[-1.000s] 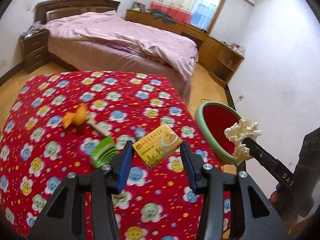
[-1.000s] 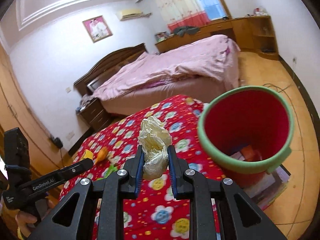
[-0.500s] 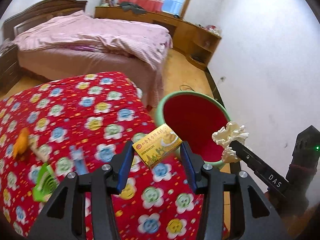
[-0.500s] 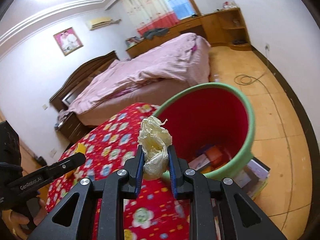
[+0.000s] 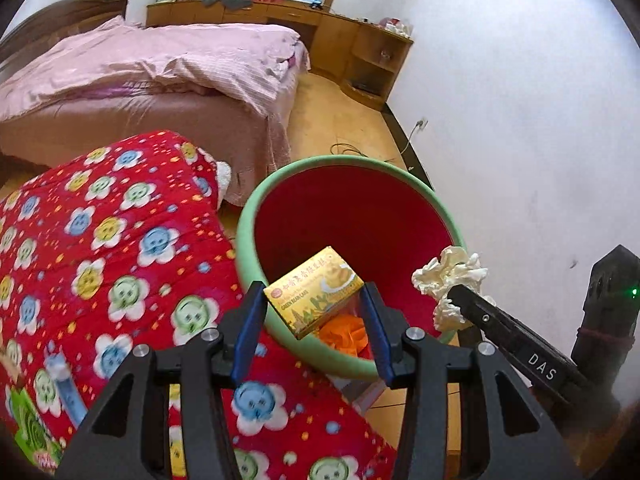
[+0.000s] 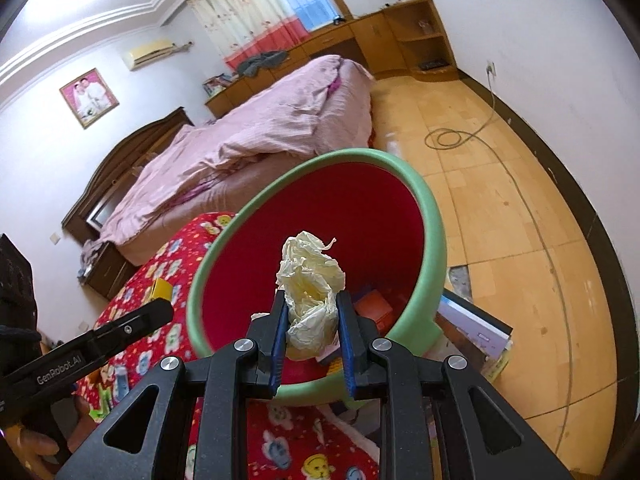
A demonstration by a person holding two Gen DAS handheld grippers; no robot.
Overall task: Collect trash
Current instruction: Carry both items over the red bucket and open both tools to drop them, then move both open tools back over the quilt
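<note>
Both my grippers have swung off the red flower-print quilt (image 5: pixel 120 248) to the green-rimmed red plastic bin (image 5: pixel 448 216), which now sits right under my jaws.

My left gripper (image 5: pixel 314 314) is clamped on the yellow cardboard cake box (image 5: pixel 314 294), held corner to corner between my jaws: light and stiff, though its glossy faces could slip. My right gripper (image 6: pixel 311 322) pinches the crumpled cream paper wad (image 6: pixel 310 288), soft and nearly weightless, best gripped mid-bulk. Beyond my jaws are the pink bed (image 5: pixel 160 68) and the wooden floor (image 6: pixel 500 216).

Crumpled paper wad (image 6: pixel 310 298), glossy cardboard box (image 5: pixel 316 291), smooth plastic bin (image 5: pixel 436 204).
</note>
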